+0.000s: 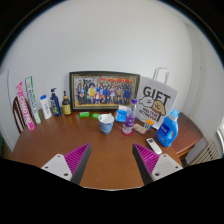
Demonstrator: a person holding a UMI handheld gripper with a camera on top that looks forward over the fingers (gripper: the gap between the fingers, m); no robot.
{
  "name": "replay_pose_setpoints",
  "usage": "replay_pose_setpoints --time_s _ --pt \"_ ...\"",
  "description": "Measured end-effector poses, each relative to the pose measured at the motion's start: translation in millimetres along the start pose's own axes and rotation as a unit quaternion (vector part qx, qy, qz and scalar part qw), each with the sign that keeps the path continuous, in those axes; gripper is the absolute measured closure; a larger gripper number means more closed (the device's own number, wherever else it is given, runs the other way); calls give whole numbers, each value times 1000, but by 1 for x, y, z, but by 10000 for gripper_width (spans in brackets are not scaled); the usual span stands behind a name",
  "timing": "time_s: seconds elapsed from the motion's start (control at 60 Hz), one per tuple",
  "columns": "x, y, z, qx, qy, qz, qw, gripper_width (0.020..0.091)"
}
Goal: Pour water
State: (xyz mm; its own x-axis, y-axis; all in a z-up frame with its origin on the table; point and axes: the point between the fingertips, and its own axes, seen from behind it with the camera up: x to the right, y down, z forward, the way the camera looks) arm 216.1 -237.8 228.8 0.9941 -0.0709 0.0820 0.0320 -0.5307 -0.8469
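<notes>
A clear plastic water bottle (129, 116) with a purple label stands upright toward the back of the brown wooden table (100, 150). Just left of it sits a small light-blue cup (106, 123). My gripper (112, 160) hovers over the table's near part, well short of both. Its two fingers with magenta pads (75, 158) are spread wide apart, open, with only bare tabletop between them.
A framed group photo (104, 91) leans on the back wall. A white "GIFT" bag (157, 100) and a blue detergent bottle (169, 127) stand at the right. Several small bottles and tubes (45, 104) line the left. A white remote (154, 145) lies near the right finger.
</notes>
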Motion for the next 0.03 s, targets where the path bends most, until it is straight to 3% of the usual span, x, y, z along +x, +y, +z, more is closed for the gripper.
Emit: replay_pose_setpoints --time_s 0.033 --pt "1 0 -1 -1 -1 0 1000 247"
